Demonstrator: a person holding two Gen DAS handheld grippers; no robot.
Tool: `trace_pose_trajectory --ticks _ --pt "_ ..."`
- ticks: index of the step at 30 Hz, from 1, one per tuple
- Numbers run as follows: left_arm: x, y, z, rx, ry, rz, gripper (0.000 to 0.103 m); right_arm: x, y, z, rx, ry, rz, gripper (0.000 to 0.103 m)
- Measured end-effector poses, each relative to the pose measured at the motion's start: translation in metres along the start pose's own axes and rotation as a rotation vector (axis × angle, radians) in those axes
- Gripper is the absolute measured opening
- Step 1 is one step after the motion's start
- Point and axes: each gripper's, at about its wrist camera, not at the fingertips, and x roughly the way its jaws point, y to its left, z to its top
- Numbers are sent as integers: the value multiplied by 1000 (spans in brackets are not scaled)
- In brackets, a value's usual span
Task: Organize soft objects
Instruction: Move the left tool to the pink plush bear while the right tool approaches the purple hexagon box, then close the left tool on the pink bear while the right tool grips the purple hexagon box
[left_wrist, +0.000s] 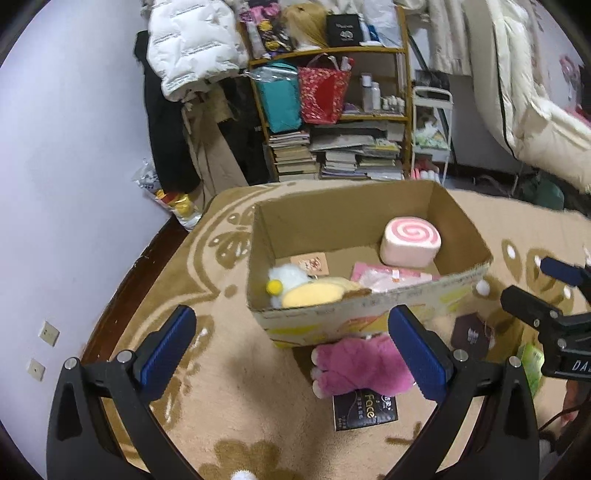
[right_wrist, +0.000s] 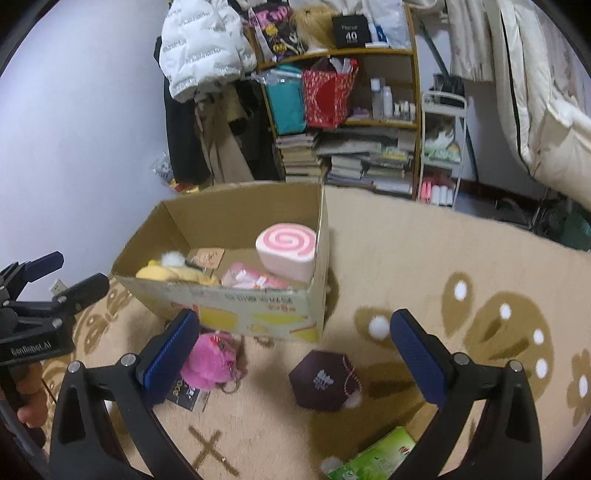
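An open cardboard box (left_wrist: 351, 314) (right_wrist: 236, 306) stands on the patterned rug. Inside lie a pink swirl roll cushion (left_wrist: 410, 240) (right_wrist: 287, 246), a yellow and white plush (left_wrist: 299, 286) (right_wrist: 170, 271) and a pink packet (left_wrist: 388, 275) (right_wrist: 251, 278). A pink furry paw plush (left_wrist: 358, 365) (right_wrist: 212, 360) lies on the rug in front of the box. My left gripper (left_wrist: 295, 354) is open and empty, above the rug near the paw plush. My right gripper (right_wrist: 295, 350) is open and empty, above a dark hexagonal box (right_wrist: 321, 380) (left_wrist: 471, 334).
A black "Face" packet (left_wrist: 365, 410) lies under the paw plush. A green packet (right_wrist: 373, 458) and white pom-poms (right_wrist: 379, 326) lie on the rug. A cluttered bookshelf (left_wrist: 332, 110), hanging coats (left_wrist: 192, 48) and bedding (left_wrist: 535, 92) stand behind.
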Motion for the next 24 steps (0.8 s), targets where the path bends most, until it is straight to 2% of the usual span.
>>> trace_pose_trajectory --ticks 7,19,24 --pt "22 -14 -14 22 73 -73 103 22 -11 -15 28 79 -9 103" --pt "50 -29 -27 55 138 -129 103 51 -25 -35 96 191 10 103" --pt "62 -32 -31 54 165 -158 103 62 -32 -38 130 235 21 96"
